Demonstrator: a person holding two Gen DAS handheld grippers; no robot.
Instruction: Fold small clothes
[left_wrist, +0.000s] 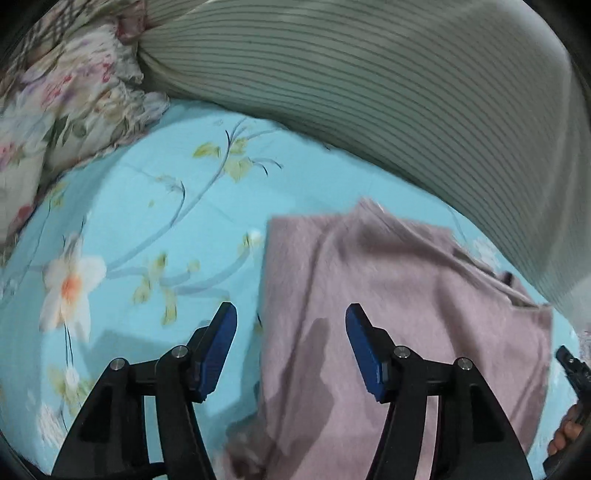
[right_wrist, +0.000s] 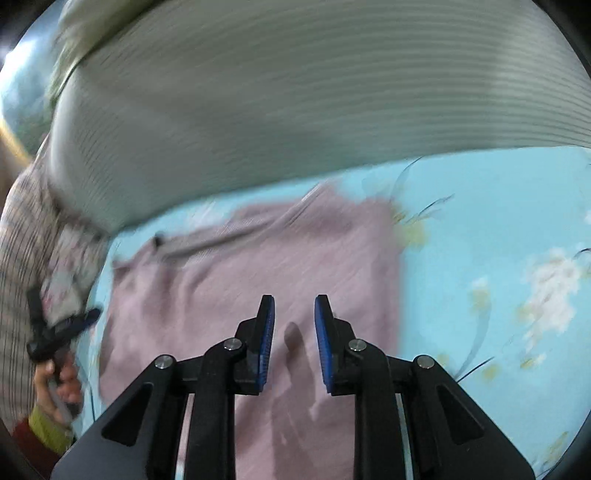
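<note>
A small mauve garment lies flat on the light blue floral bedsheet. My left gripper is wide open and empty, hovering above the garment's left edge. In the right wrist view the same garment lies spread below my right gripper, whose jaws stand partly open with nothing between them, above the garment's near part. The left gripper also shows at the left edge of the right wrist view, held by a hand.
A large grey-green striped cushion lies along the far side of the bed, close behind the garment. A floral pillow sits at the far left. The other gripper's tip shows at the right edge.
</note>
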